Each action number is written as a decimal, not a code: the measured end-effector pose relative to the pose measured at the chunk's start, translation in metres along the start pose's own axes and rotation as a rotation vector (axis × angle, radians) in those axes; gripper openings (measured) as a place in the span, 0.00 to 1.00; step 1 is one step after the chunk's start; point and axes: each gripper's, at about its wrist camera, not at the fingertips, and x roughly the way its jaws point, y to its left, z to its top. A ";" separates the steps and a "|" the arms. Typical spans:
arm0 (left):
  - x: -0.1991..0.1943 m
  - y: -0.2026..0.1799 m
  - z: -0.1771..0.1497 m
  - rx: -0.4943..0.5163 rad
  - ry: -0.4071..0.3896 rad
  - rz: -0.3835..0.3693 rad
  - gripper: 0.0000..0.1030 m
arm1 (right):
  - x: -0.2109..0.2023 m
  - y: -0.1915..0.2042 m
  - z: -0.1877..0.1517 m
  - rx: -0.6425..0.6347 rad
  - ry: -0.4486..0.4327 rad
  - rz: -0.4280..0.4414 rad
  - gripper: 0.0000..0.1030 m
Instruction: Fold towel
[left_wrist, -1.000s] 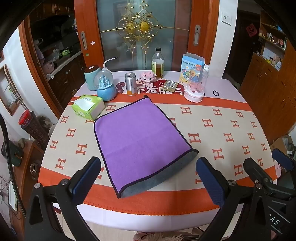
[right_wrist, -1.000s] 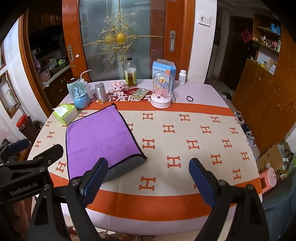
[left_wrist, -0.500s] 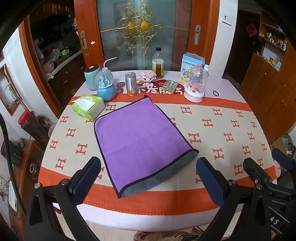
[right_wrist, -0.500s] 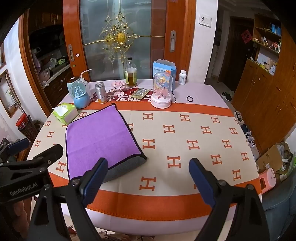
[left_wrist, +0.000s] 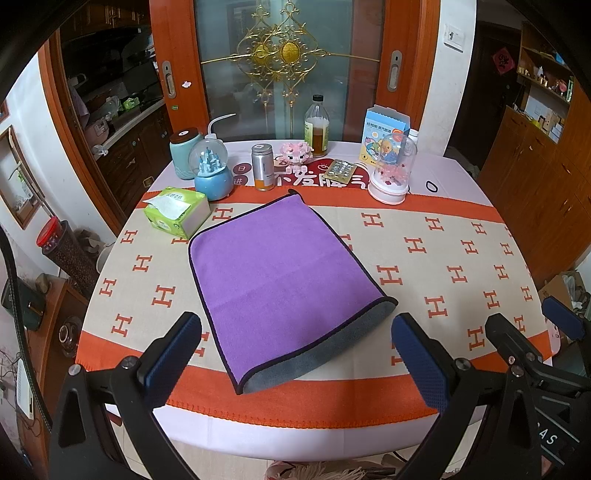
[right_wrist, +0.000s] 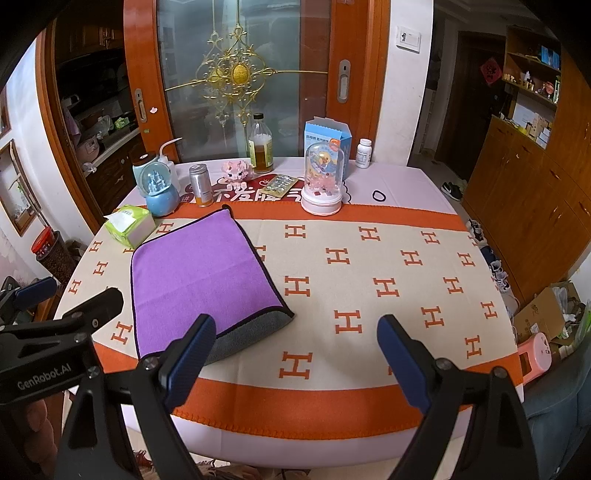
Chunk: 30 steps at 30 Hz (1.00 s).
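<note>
The purple towel (left_wrist: 280, 273) lies flat on the bench (left_wrist: 443, 229), on the left part of the patterned cloth, and it looks already folded at least once: a grey underside shows along its near edge, where the upper layer stops a little short. Both tools hang above the near rim of the bench and touch nothing. The left hand-held gripper (left_wrist: 295, 354) has its jaws spread wide with the towel's near edge between them in the picture, which I judge is a good place to start the next fold. The right hand-held gripper (right_wrist: 295, 354) is also released and empty, and it faces the bare cloth to the right of the towel. The right view shows a small white bottle (right_wrist: 364, 152) at the back, which the left view almost hides behind the blue box (left_wrist: 384, 134). The left view shows the grey edge more fully; whether there are more layers under it, I cannot tell from here.
</note>
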 end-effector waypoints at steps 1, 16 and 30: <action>0.000 0.000 0.000 -0.001 0.000 0.000 0.99 | 0.000 0.000 0.000 -0.001 0.001 -0.002 0.87; 0.000 0.000 0.000 -0.001 -0.001 -0.001 0.99 | 0.002 0.005 -0.003 -0.001 0.005 0.006 0.86; 0.001 0.002 -0.002 -0.001 -0.002 -0.002 0.99 | 0.002 0.005 -0.003 -0.002 0.006 0.011 0.86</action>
